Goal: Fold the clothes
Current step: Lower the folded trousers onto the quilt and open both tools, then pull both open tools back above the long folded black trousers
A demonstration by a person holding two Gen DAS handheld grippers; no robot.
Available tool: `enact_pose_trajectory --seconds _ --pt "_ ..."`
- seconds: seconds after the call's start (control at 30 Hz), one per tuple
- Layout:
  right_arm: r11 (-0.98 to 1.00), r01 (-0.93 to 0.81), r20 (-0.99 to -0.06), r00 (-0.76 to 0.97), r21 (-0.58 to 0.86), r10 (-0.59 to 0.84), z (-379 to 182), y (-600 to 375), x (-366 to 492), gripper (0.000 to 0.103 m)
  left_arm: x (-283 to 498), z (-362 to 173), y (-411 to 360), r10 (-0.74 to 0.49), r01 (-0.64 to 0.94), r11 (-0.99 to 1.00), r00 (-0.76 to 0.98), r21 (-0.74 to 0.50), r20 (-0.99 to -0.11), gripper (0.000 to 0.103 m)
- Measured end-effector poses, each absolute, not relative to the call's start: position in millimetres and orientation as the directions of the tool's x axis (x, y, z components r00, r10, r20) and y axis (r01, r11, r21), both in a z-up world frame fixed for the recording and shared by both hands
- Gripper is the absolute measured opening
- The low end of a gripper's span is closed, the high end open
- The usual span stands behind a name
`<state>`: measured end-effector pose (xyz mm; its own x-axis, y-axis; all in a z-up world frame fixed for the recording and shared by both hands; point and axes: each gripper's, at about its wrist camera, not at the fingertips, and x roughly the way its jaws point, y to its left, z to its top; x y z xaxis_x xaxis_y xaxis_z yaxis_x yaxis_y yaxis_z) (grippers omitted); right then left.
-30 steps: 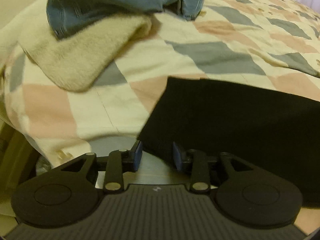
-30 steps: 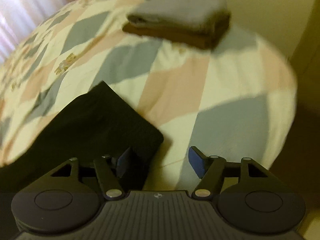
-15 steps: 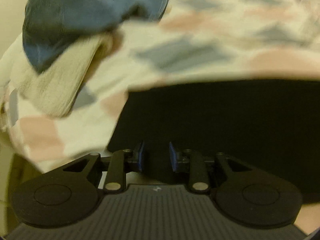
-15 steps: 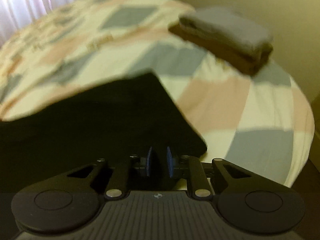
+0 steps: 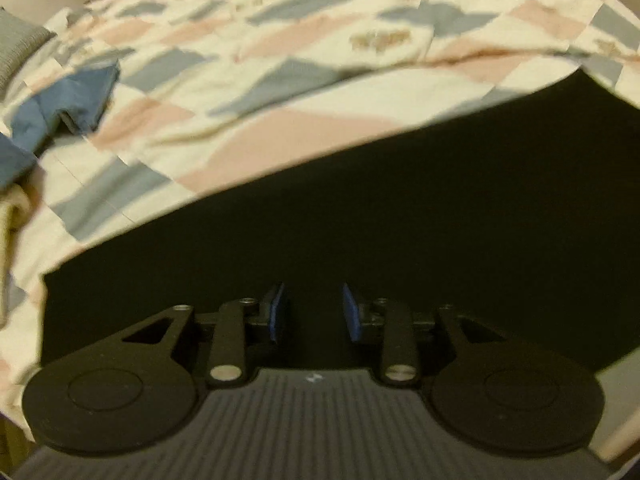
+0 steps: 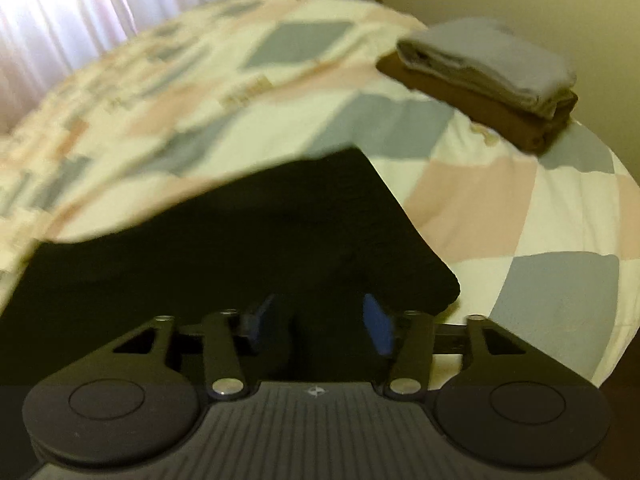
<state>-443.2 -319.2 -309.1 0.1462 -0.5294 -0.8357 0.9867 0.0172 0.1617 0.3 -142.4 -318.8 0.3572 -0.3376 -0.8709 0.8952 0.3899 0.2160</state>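
A black garment (image 5: 400,240) lies flat on the patterned bedspread (image 5: 280,80) and fills the lower half of the left wrist view. My left gripper (image 5: 314,312) hovers over its near edge, open, with dark cloth showing in the gap between its blue pads. In the right wrist view the same black garment (image 6: 240,248) ends in a rounded corner at the right. My right gripper (image 6: 318,322) stands open just above that corner area, with its fingers apart and not clamping the cloth.
A blue denim piece (image 5: 68,100) and a cream knit (image 5: 12,216) lie at the left of the bed. A folded stack, grey on brown (image 6: 488,80), sits at the far right corner near the wall. Curtains (image 6: 60,20) hang behind the bed.
The right gripper, shut on the black garment half a second ago, has opened. The left gripper's fingers have widened slightly. Both views have swung toward the head of the bed.
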Motion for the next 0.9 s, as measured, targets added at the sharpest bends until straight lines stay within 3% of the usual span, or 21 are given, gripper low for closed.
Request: enact_pose_trajectory --seconds 0.1,0.17,0.4,0.53,0.63,0.73,0.9 --pt "0.027 0.972 -0.837 0.215 0.233 -0.503 -280.8 -298.8 -441.8 0.063 -21.2 -273.0 -134.9 -0.34 0.885 0.408 0.374 0.223 -0.863 0.035" --pt "0.045 0.968 -0.847 0.239 0.248 -0.475 -264.9 -285.6 -435.6 0.068 -37.6 -242.6 -127.1 -0.342 0.882 0.425 0.363 0.202 -0.867 0.052" --pt "0.214 0.954 -0.82 0.291 0.21 -0.492 -198.4 -241.1 -401.1 0.08 -90.1 -162.9 -95.8 -0.399 0.882 0.462 0.295 0.087 -0.868 0.064" --pt "0.307 0.934 -0.805 0.322 0.184 -0.498 -160.4 -215.6 -381.4 0.088 -107.1 -127.9 -86.5 -0.431 0.902 0.419 0.301 0.107 -0.85 0.065" --pt "0.329 0.935 -0.778 0.305 0.135 -0.549 -133.8 -196.8 -367.9 0.091 -104.5 -102.3 -81.8 -0.491 0.908 0.41 0.301 0.088 -0.817 0.067" --pt "0.332 0.936 -0.755 0.3 0.116 -0.583 -113.3 -176.7 -351.3 0.096 -99.3 -78.0 -71.4 -0.555 0.917 0.391 0.302 0.077 -0.775 0.08" --pt "0.307 0.941 -0.734 0.308 0.141 -0.606 -91.0 -131.9 -319.2 0.1 -86.7 -51.4 -38.8 -0.614 0.937 0.345 0.274 0.06 -0.74 0.081"
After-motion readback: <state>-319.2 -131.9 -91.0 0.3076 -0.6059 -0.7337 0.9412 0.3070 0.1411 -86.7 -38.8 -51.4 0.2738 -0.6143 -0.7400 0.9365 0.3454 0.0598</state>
